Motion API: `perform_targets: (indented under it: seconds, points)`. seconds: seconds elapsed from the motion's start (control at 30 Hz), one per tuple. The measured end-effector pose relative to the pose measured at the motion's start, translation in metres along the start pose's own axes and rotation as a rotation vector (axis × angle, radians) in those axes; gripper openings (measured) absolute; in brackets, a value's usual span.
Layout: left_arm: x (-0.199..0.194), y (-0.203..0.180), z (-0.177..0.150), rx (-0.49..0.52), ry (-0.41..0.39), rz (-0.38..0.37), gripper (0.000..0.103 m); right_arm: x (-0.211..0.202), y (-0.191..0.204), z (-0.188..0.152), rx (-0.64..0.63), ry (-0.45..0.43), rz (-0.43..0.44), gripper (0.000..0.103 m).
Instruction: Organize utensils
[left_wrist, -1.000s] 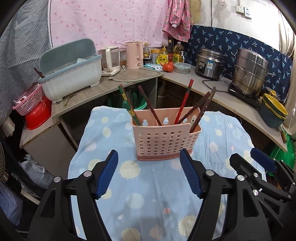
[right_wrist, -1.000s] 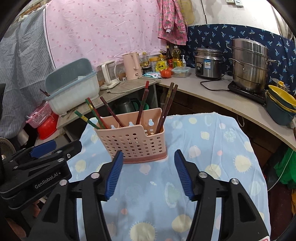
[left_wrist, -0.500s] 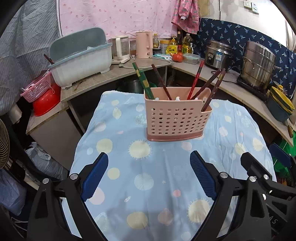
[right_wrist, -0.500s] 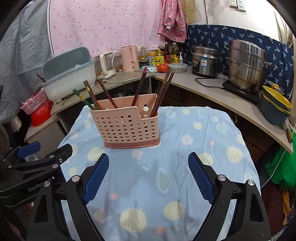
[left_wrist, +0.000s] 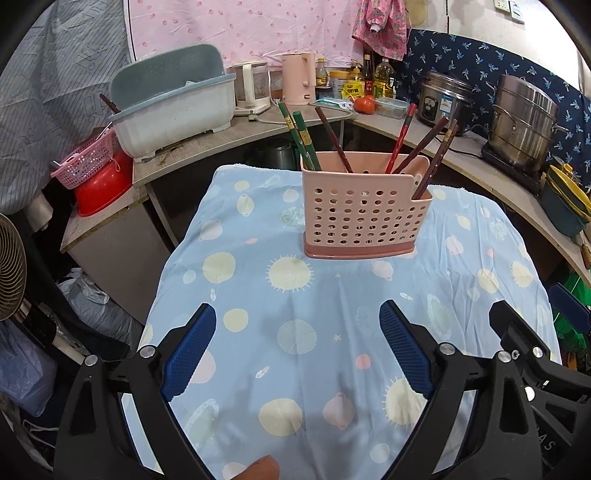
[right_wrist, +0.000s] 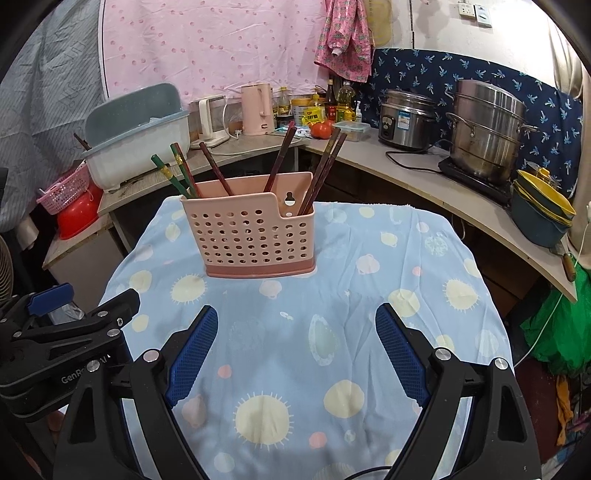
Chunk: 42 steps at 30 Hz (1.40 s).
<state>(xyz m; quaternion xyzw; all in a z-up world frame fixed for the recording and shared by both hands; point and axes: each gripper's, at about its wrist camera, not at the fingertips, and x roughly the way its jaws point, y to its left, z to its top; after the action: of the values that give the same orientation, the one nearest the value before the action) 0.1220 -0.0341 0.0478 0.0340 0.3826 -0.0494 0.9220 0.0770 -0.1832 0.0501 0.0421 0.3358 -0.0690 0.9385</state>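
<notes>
Fingers of the left gripper now gape wide and empty, pulled back from the holder, which stands mid-bench toward the far edge with chopsticks in it; sorting looks done. Right gripper likewise: retreated, level, spread apart, gripping nothing.

Left wrist view from behind the left tool, looking forward and down over the cloth-covered tabletop, right wrist view likewise behind the right tool, both sharing the pink utensil caddy nearby ahead, kitchen counter beyond
</notes>
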Motion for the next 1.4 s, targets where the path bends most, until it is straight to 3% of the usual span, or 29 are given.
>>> perform_targets:
  seconds: [1.4]
  points:
    - [0.0004,-0.0030,-0.0090,0.020,0.005,0.028,0.086,0.0003,-0.0059,-0.0092,0.011,0.022,0.000,0.084]
